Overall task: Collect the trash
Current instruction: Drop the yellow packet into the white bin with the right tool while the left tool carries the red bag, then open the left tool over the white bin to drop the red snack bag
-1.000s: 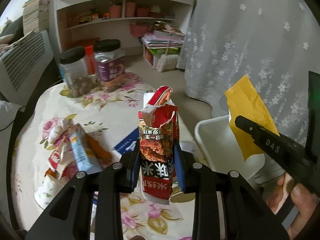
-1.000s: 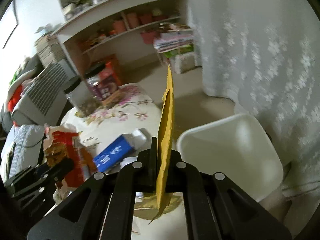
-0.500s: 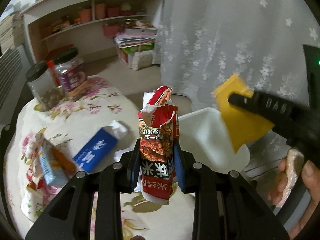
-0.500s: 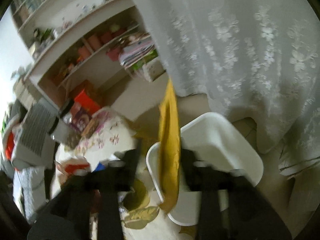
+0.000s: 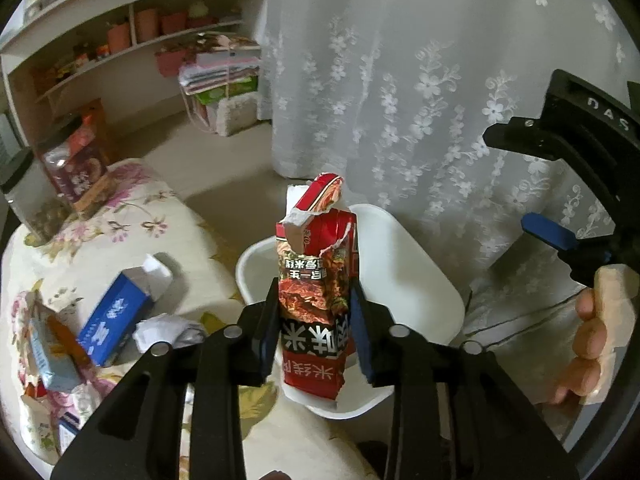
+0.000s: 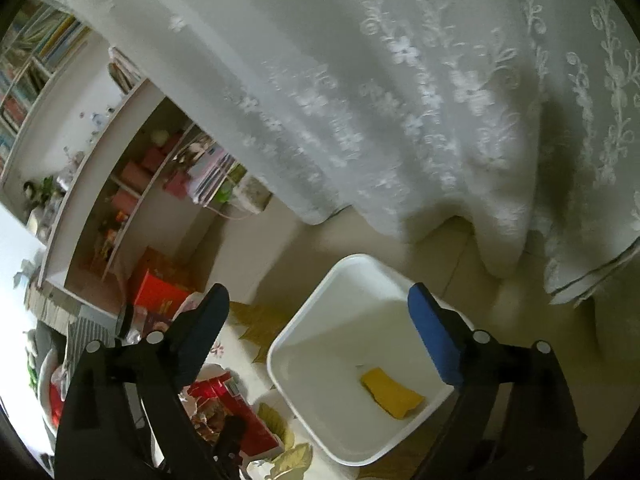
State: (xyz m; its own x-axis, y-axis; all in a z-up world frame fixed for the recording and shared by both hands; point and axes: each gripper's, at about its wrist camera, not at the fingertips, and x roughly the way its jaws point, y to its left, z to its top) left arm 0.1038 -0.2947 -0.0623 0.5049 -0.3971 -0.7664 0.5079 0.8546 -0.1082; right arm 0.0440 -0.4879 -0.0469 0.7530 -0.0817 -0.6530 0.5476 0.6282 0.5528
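My left gripper (image 5: 314, 332) is shut on a torn red snack carton (image 5: 316, 280) and holds it upright at the near rim of the white bin (image 5: 420, 272). My right gripper (image 6: 320, 332) is open and empty, high above the white bin (image 6: 304, 328). A yellow wrapper (image 6: 392, 392) lies on the bin's floor. In the left wrist view the right gripper (image 5: 536, 184) shows at the far right, held by a hand. The red carton also shows in the right wrist view (image 6: 232, 412).
A blue box (image 5: 116, 316), crumpled white paper (image 5: 168, 332) and several wrappers (image 5: 52, 352) lie on the floral tablecloth (image 5: 120, 240). Two jars (image 5: 72, 168) stand at the table's far side. A lace curtain (image 5: 400, 80) hangs behind the bin. Shelves (image 5: 120, 40) stand at the back.
My right gripper opened and let go of the yellow wrapper, which now lies in the bin. My left gripper has swung right with the red carton, up to the bin.
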